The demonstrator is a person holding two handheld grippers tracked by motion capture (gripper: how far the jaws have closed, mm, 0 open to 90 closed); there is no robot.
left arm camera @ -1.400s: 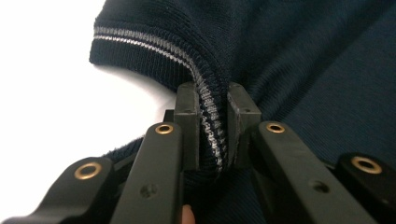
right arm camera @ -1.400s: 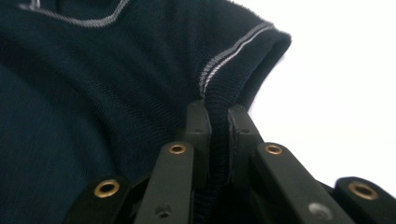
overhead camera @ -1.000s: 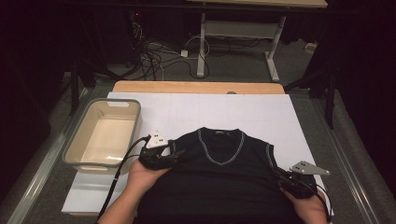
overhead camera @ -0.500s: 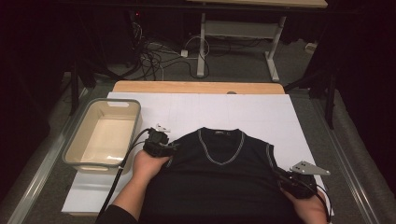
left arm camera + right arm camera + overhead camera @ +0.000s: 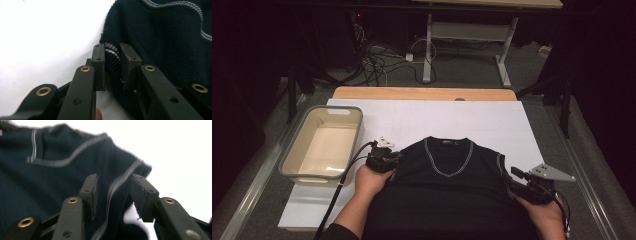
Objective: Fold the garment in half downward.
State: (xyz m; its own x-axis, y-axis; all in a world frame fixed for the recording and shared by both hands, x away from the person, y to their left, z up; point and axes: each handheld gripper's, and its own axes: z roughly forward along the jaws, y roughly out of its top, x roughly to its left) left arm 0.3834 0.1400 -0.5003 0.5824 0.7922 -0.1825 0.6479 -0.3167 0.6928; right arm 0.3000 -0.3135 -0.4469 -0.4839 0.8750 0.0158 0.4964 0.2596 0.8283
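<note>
High view: one dark knit vest (image 5: 447,185), one beige plastic tub (image 5: 324,145), two tools, all on one white-covered worktop (image 5: 422,117). Vest lies flat at the near middle, V-neck away from the person, pale striped trim at neck and armholes; its hem is cut off by the frame's bottom edge. Tub is rectangular with rounded corners, just left of the vest. Left tool (image 5: 382,160) sits at the vest's left shoulder; in the left gripper view its jaws have just been closing and now pinch the ribbed armhole edge. Right tool (image 5: 532,187) is at the right armhole; jaws have just been opening, fabric lies between the pads untouched. Right gripper view is blurred.
</note>
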